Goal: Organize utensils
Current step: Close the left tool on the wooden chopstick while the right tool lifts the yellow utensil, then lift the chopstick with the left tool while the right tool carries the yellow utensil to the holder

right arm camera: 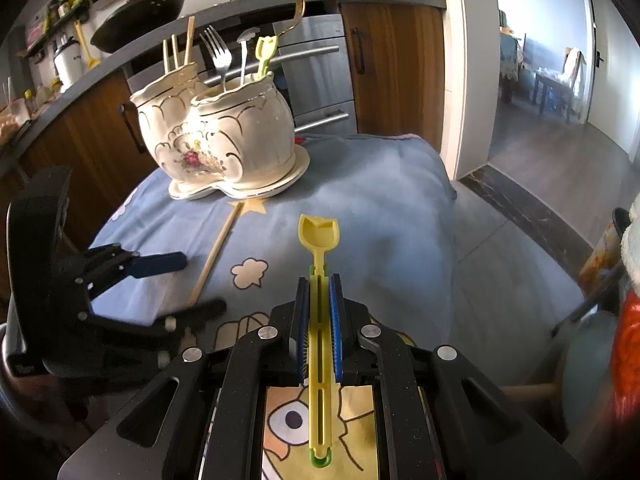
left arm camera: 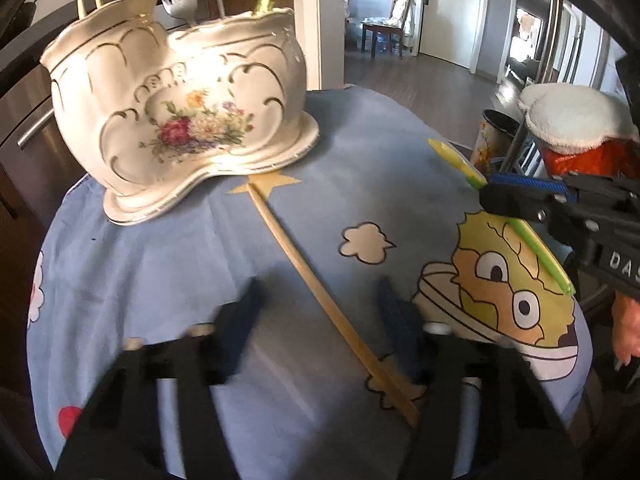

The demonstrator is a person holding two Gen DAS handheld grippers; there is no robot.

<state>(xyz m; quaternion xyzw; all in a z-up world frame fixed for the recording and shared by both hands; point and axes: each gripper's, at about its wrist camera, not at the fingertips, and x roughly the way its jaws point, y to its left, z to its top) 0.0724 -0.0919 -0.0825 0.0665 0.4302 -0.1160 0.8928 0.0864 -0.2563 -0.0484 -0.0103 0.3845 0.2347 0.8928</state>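
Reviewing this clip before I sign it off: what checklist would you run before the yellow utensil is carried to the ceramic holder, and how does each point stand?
1. Right claw shut on the yellow utensil: ok.
2. Utensil centred between the pads, pointing forward: ok.
3. Ceramic holder upright on the tablecloth: ok.
4. Room in the right compartment beside the fork: cannot tell.
5. Left claw open, straddling the chopstick: ok.
6. Left claw off the carry path: ok.
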